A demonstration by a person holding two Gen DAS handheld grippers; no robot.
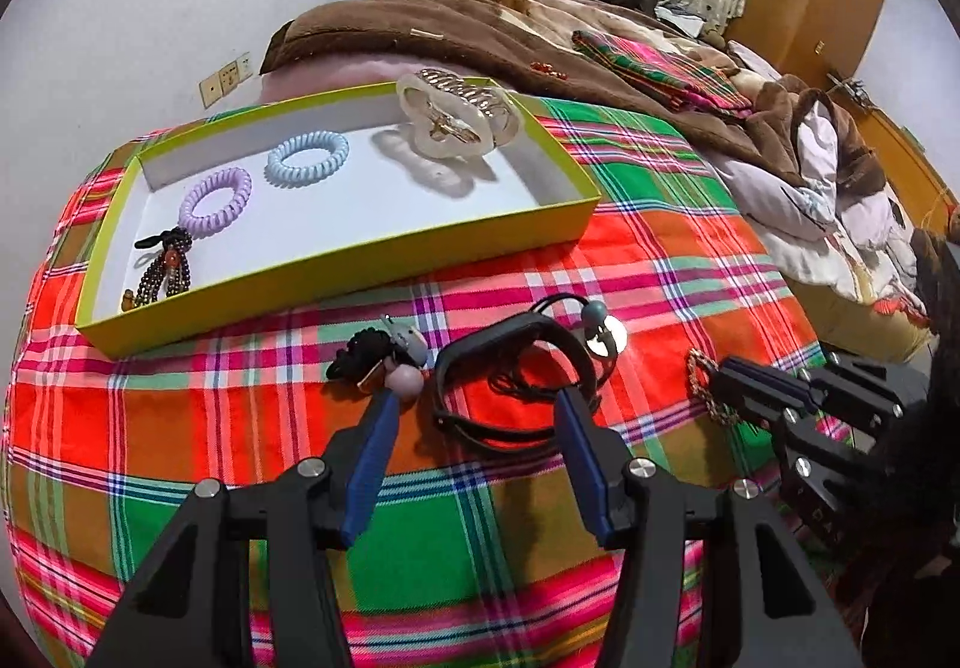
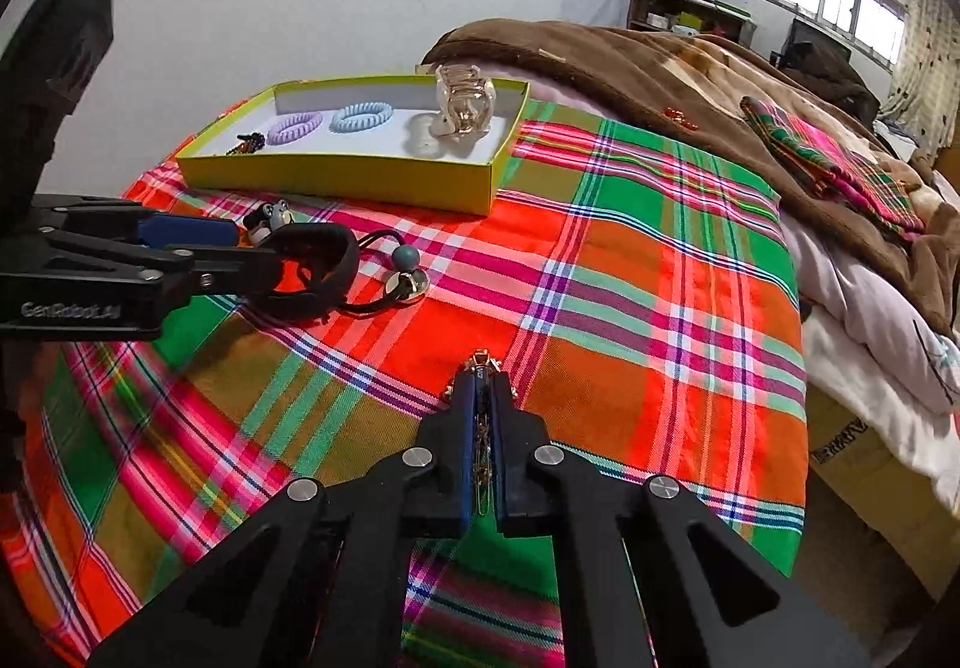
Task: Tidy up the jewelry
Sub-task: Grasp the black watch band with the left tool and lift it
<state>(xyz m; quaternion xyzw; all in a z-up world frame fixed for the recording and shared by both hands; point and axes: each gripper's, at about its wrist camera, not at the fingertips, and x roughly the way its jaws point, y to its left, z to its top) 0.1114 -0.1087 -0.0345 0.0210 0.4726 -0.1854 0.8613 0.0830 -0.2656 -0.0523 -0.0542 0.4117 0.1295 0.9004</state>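
It's a bedroom, and everything sits on a bed covered with a loud plaid cloth (image 2: 630, 260) in red, green and pink. Low in the right wrist frame, the right gripper (image 2: 483, 377) has its jaws pinched nearly together on a gold chain (image 2: 480, 446), which runs down between the blue pads, with a bit poking out past the tips. In the left wrist frame, the left gripper (image 1: 477, 404) is spread wide open with nothing in it, fingers sitting either side of a black band (image 1: 510, 398) lying on the cloth. Just beside the left fingertip there's a dark hair tie with round beads (image 1: 390, 362), and at the band's upper right a black cord with a grey bead and a shiny disc (image 1: 603, 335). Further up, in the upper left of that frame, a yellow-green box (image 1: 336, 272) holds a purple coil tie (image 1: 216, 200), a blue coil tie (image 1: 307, 159), a clear hair claw (image 1: 456, 119) and a dark beaded piece (image 1: 165, 272) in the lower-left corner. A brown blanket (image 1: 480, 26) is bunched behind the box.
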